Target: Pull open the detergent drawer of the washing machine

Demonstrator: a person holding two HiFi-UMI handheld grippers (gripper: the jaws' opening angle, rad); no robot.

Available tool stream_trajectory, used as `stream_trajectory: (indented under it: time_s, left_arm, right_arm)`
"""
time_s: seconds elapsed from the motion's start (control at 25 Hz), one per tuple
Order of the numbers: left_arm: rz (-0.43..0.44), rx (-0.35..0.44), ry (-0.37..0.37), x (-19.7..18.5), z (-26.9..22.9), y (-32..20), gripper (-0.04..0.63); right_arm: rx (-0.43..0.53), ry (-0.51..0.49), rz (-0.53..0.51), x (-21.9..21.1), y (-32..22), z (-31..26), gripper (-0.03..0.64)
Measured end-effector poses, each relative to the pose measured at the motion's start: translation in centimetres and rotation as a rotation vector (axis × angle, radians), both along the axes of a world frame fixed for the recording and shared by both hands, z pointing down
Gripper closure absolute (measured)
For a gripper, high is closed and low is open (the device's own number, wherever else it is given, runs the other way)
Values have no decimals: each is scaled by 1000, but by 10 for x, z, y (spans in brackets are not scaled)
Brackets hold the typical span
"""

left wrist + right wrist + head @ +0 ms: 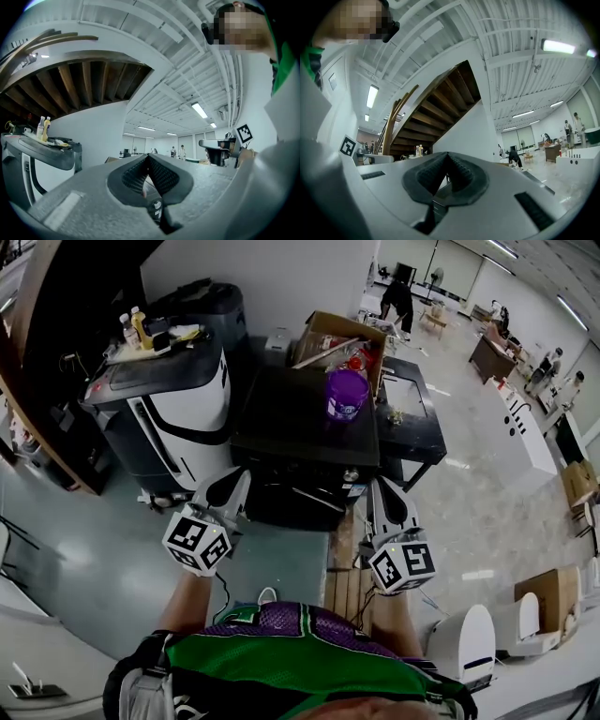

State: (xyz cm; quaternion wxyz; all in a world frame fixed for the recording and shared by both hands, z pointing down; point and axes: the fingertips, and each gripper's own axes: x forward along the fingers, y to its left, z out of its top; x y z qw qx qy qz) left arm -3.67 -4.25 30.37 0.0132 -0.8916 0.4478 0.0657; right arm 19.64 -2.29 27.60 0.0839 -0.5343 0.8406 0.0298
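Observation:
A dark, box-shaped machine (305, 418) stands right ahead of me in the head view, and I cannot make out a detergent drawer on it. A purple tub (347, 393) rests on its top. My left gripper (234, 486) hovers just before the machine's front left corner, its jaws shut with nothing in them. Level with it, near the front right corner, my right gripper (380, 487) is also shut and empty. In the left gripper view the left gripper (148, 157) shows its ribbed pads meeting. The right gripper (447, 154) shows the same in its own view.
A white and black appliance (178, 418) with bottles (136, 329) on top stands to the left. A cardboard box (342, 343) and a black table (412, 423) sit behind and to the right. Wooden slats (347, 587) lie on the floor. People stand far off (398, 301).

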Motion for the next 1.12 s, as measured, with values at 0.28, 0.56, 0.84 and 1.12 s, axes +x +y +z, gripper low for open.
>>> stream_trajectory:
  time_s: [0.28,0.56,0.84,1.12]
  left_arm:
    - [37,0,-9,-17,2,-55,578]
    - [76,1,-3,-28,4,-89,578]
    - [66,3,7,-32,5,-99,576]
    - [111,0,65,-26,1,-95,439]
  right_arm:
    - [-14,-3,38,-20,-46,6,615]
    - [-8,6,69,-35,-75,4,615]
    - [-9,12,57,-39,-89,3,615]
    - [-14,17,42,-39,-92,5,615]
